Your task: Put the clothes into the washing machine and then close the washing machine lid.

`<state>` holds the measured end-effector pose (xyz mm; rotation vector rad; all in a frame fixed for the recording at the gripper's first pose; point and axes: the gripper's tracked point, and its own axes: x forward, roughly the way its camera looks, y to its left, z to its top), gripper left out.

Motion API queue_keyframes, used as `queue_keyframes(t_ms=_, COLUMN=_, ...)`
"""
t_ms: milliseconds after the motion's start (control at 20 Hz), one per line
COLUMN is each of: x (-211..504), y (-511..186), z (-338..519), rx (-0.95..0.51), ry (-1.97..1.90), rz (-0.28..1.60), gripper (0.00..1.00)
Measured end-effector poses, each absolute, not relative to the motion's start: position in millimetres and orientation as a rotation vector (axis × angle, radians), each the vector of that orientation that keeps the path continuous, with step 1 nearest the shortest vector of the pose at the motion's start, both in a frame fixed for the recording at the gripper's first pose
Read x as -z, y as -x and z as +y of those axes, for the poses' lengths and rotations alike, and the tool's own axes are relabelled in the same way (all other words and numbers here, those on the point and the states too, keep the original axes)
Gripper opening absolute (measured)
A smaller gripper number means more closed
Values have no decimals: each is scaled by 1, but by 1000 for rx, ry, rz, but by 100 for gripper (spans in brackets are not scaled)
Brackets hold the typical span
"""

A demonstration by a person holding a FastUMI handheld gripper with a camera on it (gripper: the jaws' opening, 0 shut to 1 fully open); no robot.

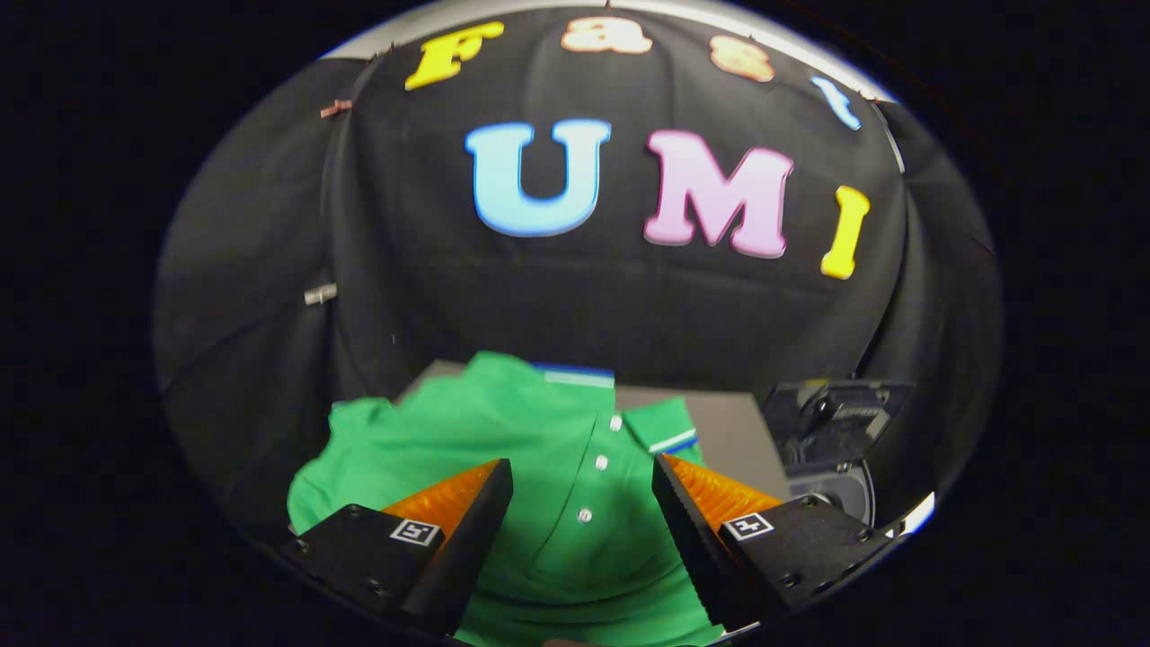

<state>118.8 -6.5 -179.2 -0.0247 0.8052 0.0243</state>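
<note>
A green polo shirt (530, 449) with white buttons and a blue-and-white striped collar lies spread on a grey table (737, 431). My gripper (582, 472) hovers over the shirt's buttoned front, open, with the placket between the two fingers and nothing gripped. To the right of the right finger stands a small dark washing machine (831, 440) with its lid raised; part of its round opening shows behind that finger.
Black cloth walls close in behind and on both sides of the table. The shirt's left sleeve hangs over the table's left edge. A bare strip of grey tabletop lies between the shirt and the washing machine.
</note>
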Motion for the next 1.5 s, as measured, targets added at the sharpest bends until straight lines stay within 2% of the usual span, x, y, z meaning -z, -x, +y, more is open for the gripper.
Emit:
queue_keyframes(t_ms=50, x=200, y=-109, z=-4, rx=-59, ry=13, rz=908, gripper=98)
queue_keyframes(t_ms=100, x=193, y=-121, z=-2, rx=-73, ry=7, rz=835, gripper=97)
queue_keyframes(t_ms=250, x=193, y=-117, z=5, rx=-143, ry=-2, rz=825, gripper=92)
queue_keyframes(t_ms=450, x=188, y=-108, z=7, rx=-202, ry=38, rz=849, gripper=23)
queue_keyframes(t_ms=600, x=180, y=-110, z=7, rx=-219, ry=93, rz=835, gripper=22)
queue_keyframes(t_ms=650, x=170, y=-115, z=9, rx=-231, ry=106, rz=809, gripper=5)
queue_keyframes(t_ms=1050, x=114, y=-110, z=-16, rx=-338, ry=94, rz=695, gripper=5)
queue_keyframes(t_ms=1200, x=113, y=-119, z=-62, rx=-370, ry=40, rz=702, gripper=5)
queue_keyframes(t_ms=1500, x=112, y=-138, z=-212, rx=-349, ry=-38, rz=712, gripper=5)
